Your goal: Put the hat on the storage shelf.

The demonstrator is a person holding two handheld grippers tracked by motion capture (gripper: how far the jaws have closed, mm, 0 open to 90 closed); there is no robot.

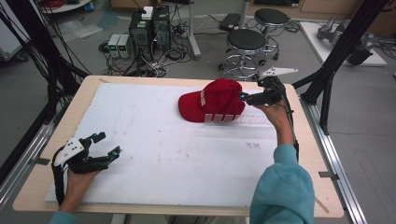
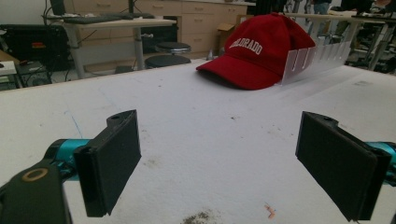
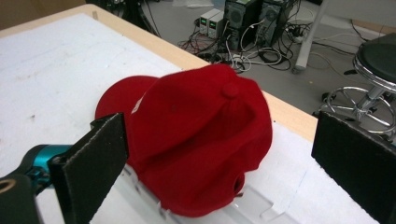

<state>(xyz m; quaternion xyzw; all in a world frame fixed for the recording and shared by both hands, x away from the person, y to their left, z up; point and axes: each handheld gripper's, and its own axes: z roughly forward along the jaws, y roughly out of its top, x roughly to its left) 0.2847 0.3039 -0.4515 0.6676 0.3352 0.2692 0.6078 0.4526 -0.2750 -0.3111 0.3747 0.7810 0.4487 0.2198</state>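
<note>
Table: light wood top, white sheet covering most of it, some scuffs and specks on the sheet.

Red cap sits on the sheet at about 1 o'clock from table centre, toward the far edge. Brim points to 9 o'clock in the high view. Its rear half rests on or against a clear slotted rack lying flat on the sheet; can't tell if it is hooked onto a slot or just leaning.

Progress, my read: work is moving the cap, either on or off the rack. Nothing gripped yet, so the grasp and the move are both left. Early stage.

Right gripper: at the cap's 3 o'clock side, close to the back of the crown. Jaws apart, cap between them in the right gripper view, no contact that I can confirm.

Left gripper: parked near the table's 8 o'clock corner, well apart from the cap. Jaws wide apart, holding nothing.

Cap detail: soft cotton baseball type, crown dented at the rear panels, button on top, white block lettering on the front, small adjuster opening at the back.
</note>
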